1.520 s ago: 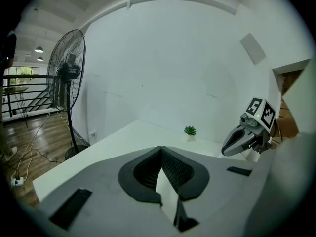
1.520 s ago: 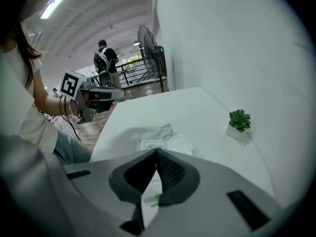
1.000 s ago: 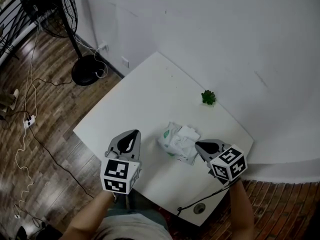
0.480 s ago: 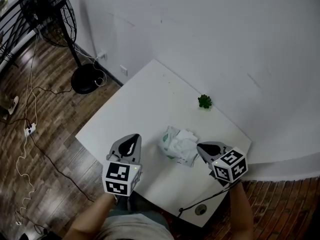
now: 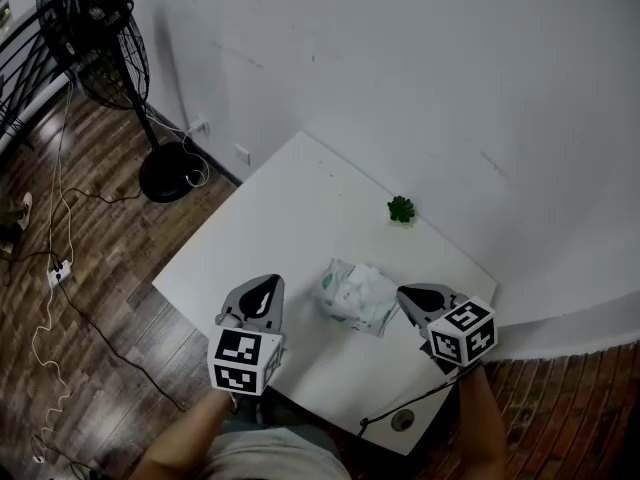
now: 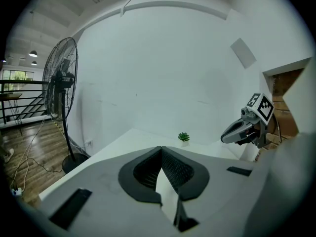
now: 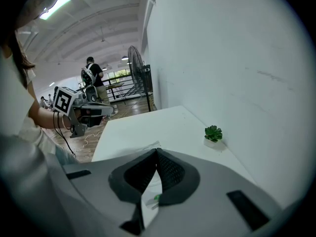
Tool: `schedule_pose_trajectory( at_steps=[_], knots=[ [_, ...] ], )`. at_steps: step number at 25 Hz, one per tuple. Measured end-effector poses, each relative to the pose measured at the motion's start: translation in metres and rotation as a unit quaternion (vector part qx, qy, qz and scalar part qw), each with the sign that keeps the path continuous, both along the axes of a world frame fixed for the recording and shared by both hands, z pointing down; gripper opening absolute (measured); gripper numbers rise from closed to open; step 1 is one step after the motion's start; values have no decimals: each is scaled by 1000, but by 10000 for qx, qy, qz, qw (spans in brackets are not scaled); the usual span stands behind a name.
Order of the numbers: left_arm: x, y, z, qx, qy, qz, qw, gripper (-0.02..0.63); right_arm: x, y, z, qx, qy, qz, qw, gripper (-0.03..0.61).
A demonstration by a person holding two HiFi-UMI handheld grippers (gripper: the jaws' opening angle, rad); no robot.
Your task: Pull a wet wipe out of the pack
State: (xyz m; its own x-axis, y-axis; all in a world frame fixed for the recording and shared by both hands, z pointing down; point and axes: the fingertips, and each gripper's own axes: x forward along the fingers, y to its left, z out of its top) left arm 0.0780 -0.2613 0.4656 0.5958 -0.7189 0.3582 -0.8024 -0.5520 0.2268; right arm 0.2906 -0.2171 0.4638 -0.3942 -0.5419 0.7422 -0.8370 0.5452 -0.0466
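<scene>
The wet wipe pack (image 5: 356, 294), white with green print and crumpled on top, lies on the white table (image 5: 290, 208) between my two grippers. My left gripper (image 5: 268, 285) hovers left of the pack, well apart from it, jaws closed with nothing held. Its own view looks over the table and misses the pack. My right gripper (image 5: 404, 292) hangs just off the pack's right edge, also shut and empty. A sliver of the pack (image 7: 153, 197) shows below its jaws in the right gripper view. Each gripper sees the other: the right gripper (image 6: 232, 133) and the left gripper (image 7: 101, 109).
A small green potted plant (image 5: 401, 209) stands near the table's far edge by the white wall, also seen as the plant (image 6: 183, 137) and the plant (image 7: 213, 133). A standing fan (image 5: 92, 31) and loose cables (image 5: 55, 258) occupy the wooden floor at left. A person stands far off.
The head view has shifted a little, so the table sits lower in the frame. Both grippers keep their places beside the pack, and the pack's top looks flatter than a second ago.
</scene>
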Motion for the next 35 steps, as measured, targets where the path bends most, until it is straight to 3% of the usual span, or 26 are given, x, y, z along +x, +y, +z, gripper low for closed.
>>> schedule_pose_trajectory(
  at_steps=[15,23,28,32,35],
  knots=[
    [3,3,-17,136,122,118,9998,0,11,6,-52,700,-97,551,9960,3],
    [9,-8,-36,302,213,303,9989,0,24,15,-98,1436,-239,1439,9788,3],
    [26,-22,-57,485,272,581,9968,0,38,30,-131,2056,-541,2308,9495,3],
    [44,-31,-80,653,391,802,9939,0,55,53,-156,2594,-554,3085,9135,3],
    [58,-37,-95,738,510,905,9919,0,73,77,-168,2965,-452,3701,8793,3]
  ],
)
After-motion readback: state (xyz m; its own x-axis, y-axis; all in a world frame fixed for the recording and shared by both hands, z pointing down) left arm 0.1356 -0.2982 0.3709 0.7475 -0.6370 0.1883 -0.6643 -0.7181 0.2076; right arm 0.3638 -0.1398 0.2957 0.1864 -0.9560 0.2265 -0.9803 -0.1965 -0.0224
